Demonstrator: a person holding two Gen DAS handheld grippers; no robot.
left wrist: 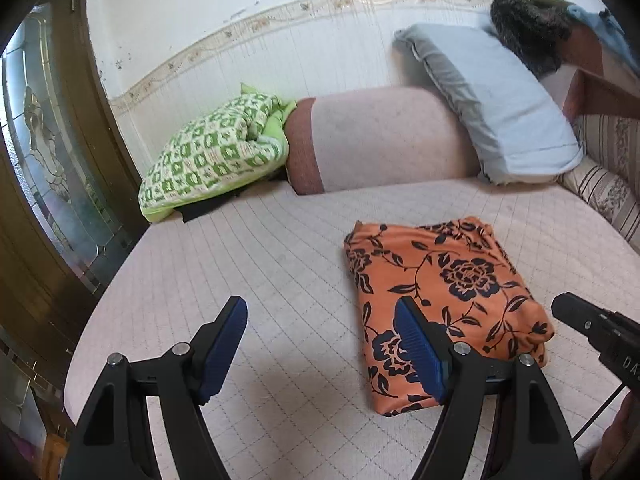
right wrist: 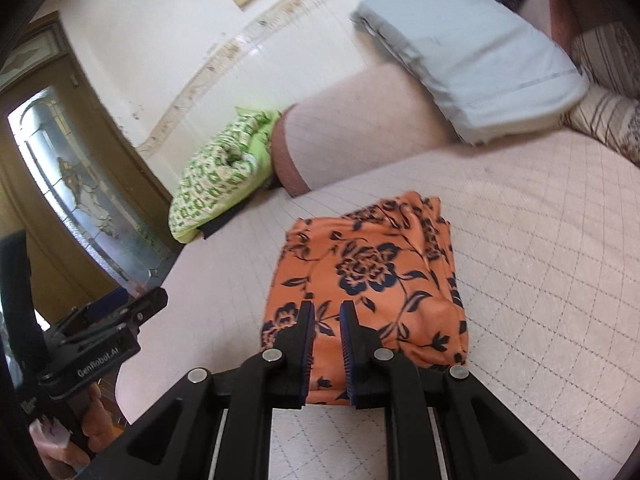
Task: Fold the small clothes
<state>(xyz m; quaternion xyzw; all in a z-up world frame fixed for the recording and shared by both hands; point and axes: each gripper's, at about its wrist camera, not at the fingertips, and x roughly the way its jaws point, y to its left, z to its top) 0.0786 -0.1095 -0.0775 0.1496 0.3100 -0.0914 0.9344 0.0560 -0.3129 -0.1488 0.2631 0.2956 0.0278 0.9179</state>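
An orange garment with a dark floral print (left wrist: 444,292) lies folded into a compact rectangle on the pale quilted bed (left wrist: 260,264). My left gripper (left wrist: 322,314) is open and empty, hovering just left of the garment's near end, its right finger over the garment's edge. The right gripper's body shows at the right edge of this view. In the right wrist view the garment (right wrist: 368,268) lies straight ahead. My right gripper (right wrist: 326,310) hovers over its near edge, jaws narrowly apart with nothing between them. The left gripper's body (right wrist: 100,340) shows at lower left.
A green patterned quilt (left wrist: 212,156) lies at the bed's far left. A rolled pink blanket (left wrist: 380,140) and a light blue pillow (left wrist: 496,108) lie along the wall. A striped cushion (left wrist: 608,184) sits at the right. A wooden door with glass (left wrist: 44,168) stands left.
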